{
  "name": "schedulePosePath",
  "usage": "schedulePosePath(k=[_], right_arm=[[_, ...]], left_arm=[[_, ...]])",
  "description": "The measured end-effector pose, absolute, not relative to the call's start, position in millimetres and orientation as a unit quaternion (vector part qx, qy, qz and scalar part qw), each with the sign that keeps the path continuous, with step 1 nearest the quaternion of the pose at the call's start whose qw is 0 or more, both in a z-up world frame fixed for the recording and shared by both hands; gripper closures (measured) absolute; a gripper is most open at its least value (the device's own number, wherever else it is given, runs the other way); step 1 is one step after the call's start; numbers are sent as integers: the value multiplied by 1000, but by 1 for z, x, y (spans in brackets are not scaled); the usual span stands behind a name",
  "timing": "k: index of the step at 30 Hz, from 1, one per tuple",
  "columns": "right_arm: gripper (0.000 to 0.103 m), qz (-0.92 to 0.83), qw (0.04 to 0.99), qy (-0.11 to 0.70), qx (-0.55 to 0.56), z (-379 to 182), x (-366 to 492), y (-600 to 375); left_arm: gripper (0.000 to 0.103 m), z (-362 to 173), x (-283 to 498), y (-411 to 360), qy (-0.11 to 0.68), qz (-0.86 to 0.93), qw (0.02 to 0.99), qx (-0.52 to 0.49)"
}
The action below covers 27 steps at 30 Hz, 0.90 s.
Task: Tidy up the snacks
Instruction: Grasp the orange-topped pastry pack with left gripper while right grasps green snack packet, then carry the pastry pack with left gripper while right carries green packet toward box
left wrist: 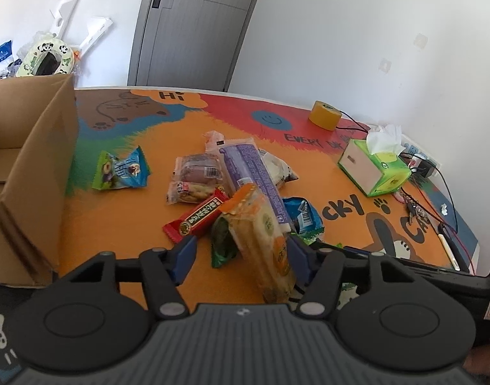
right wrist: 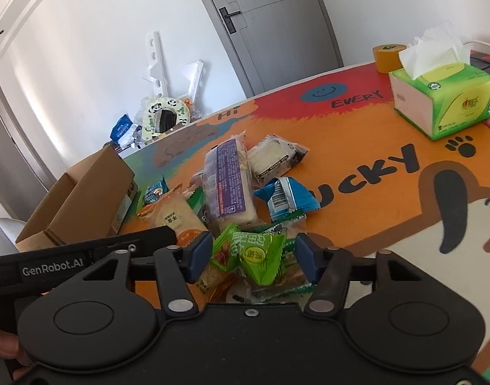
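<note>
Two grips: your left gripper (left wrist: 241, 250) and right gripper (right wrist: 253, 256) stand half open, fingers apparently not pressing.
Orange packet (left wrist: 264, 234): touches one pad only; may topple off the pile.
Green packet (right wrist: 258, 253): neighbours may drag along.

On the colourful table mat (left wrist: 123, 224) I count one cardboard box (left wrist: 36, 173), one green tissue box (left wrist: 378, 170) and one roll of yellow tape (left wrist: 325, 114). The snack packets lie partly on top of each other, so the exact number is not sure; at least ten are visible: one long purple packet (left wrist: 254, 173), one orange packet (left wrist: 264, 234), one red bar (left wrist: 196, 219), and several green, blue and clear ones.
</note>
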State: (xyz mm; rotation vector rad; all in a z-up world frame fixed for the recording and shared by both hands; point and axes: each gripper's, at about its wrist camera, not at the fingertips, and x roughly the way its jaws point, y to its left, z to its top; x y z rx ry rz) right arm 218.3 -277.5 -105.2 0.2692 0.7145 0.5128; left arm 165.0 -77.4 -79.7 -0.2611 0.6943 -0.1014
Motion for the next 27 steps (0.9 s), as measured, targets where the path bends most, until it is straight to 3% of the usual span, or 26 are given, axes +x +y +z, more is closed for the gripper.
schedulePosePath(k=[2, 7, 13, 20, 27], right_arm=[[60, 253, 894, 346, 133, -108, 222, -278], [70, 259, 892, 342, 143, -109, 224, -289], [72, 251, 894, 338, 156, -108, 218, -307], [72, 247, 896, 334, 158, -105, 213, -311], [72, 252, 897, 328, 157, -101, 208, -303]], left_arm=[[42, -81, 169, -80, 342, -51, 930, -127], [45, -89, 180, -88, 351, -63, 924, -137], [53, -102, 190, -98, 372, -73, 914, -144], [80, -106, 188, -104, 367, -79, 915, -147], [82, -95, 175, -101, 344, -74, 926, -135]])
